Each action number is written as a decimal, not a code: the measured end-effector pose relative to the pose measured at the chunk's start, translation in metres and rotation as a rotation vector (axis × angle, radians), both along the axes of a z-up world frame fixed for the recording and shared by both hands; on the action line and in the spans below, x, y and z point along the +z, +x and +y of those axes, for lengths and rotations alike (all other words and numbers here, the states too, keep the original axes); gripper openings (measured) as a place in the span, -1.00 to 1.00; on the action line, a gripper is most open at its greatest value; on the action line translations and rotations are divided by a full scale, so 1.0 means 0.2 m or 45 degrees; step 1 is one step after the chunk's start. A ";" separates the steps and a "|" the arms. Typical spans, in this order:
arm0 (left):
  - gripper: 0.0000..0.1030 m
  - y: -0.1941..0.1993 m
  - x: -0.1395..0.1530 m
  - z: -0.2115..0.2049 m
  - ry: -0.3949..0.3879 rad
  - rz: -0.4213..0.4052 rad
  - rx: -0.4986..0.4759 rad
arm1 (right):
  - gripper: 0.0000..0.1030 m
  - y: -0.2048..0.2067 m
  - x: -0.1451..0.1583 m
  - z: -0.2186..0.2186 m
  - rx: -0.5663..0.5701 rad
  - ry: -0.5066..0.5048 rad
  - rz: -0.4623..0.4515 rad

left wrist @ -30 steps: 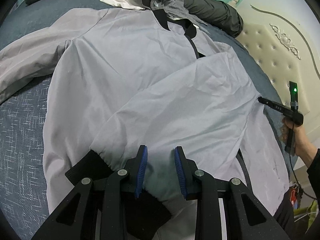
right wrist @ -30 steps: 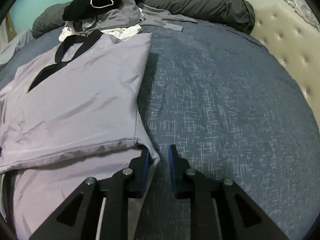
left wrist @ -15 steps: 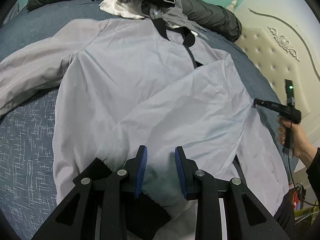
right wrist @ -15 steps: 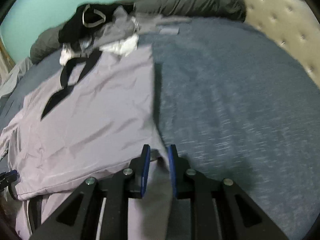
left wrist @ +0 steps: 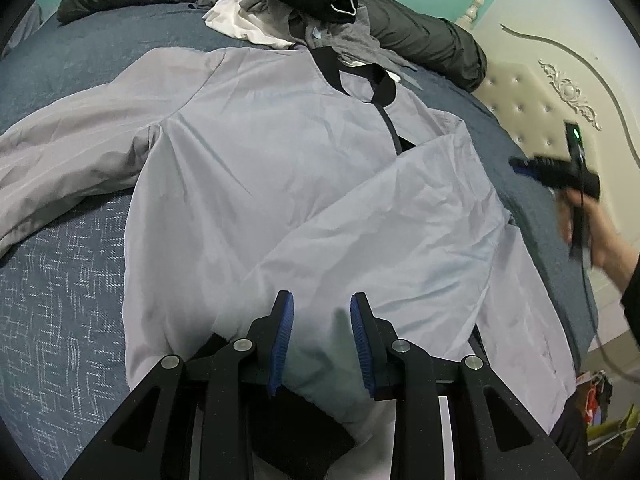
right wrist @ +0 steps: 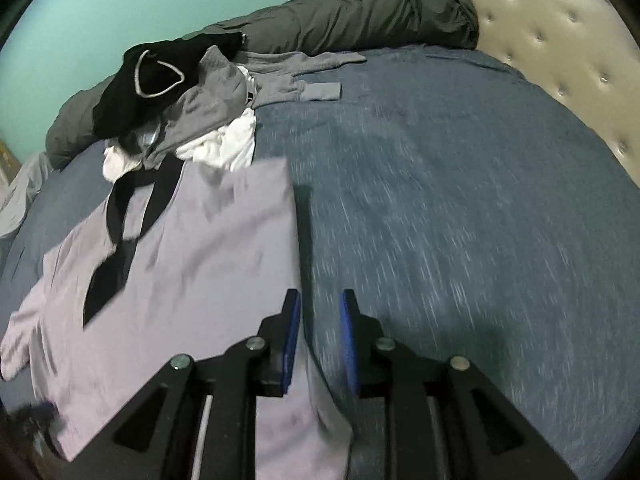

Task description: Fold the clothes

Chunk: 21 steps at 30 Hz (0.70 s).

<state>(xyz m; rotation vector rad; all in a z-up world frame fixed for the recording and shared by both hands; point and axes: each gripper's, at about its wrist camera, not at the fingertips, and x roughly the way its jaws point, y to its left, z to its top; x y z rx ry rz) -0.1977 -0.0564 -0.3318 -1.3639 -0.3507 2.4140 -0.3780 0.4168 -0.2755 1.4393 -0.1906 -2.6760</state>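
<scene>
A pale grey jacket (left wrist: 280, 168) with a black collar lies face up on the blue bed cover (right wrist: 460, 220). One sleeve (left wrist: 400, 240) is folded across the body, and its black cuff (left wrist: 304, 432) lies under my left gripper (left wrist: 321, 340). That gripper is open just above the sleeve end. The other sleeve (left wrist: 72, 160) stretches out to the left. My right gripper (right wrist: 319, 336) is open over the jacket's (right wrist: 200, 260) straight right edge. In the left wrist view the right gripper (left wrist: 520, 168) hangs clear of the cloth, held by a hand (left wrist: 600, 232).
A pile of black, grey and white clothes (right wrist: 172, 92) sits just past the collar. A dark grey rolled duvet (right wrist: 360, 20) runs along the teal wall. A cream tufted headboard (right wrist: 560, 40) bounds the right. Bare blue cover spreads right of the jacket.
The right gripper has lifted off the jacket's right edge and swung forward; its view is motion-blurred. The left gripper has drawn back a little, staying open over the sleeve end.
</scene>
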 end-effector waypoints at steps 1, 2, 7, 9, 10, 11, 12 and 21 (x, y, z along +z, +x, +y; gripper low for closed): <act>-0.37 0.00 -0.01 -0.01 -0.002 -0.004 0.001 | -0.50 -0.05 0.00 -0.01 -0.011 -0.002 -0.014; -0.37 -0.01 -0.01 -0.01 -0.004 -0.008 0.001 | -0.44 -0.10 0.00 -0.01 -0.016 -0.020 -0.023; -0.30 0.00 -0.01 -0.06 0.006 -0.017 -0.013 | -0.17 -0.28 -0.01 -0.06 -0.022 -0.037 -0.048; -0.12 0.00 0.02 -0.08 -0.010 -0.003 -0.026 | -0.17 -0.31 -0.02 -0.09 -0.017 -0.029 -0.050; -0.05 0.01 0.03 -0.09 -0.019 0.005 -0.032 | -0.17 -0.33 -0.03 -0.10 -0.015 -0.026 -0.051; -0.02 0.01 0.04 -0.10 -0.029 0.021 -0.031 | -0.17 -0.34 -0.04 -0.11 -0.012 -0.022 -0.052; 0.05 0.01 0.04 -0.10 -0.041 0.018 -0.034 | -0.17 -0.36 -0.04 -0.12 -0.010 -0.018 -0.053; 0.05 0.01 -0.04 -0.15 -0.074 -0.045 -0.019 | -0.17 -0.34 -0.08 -0.10 -0.028 0.016 -0.069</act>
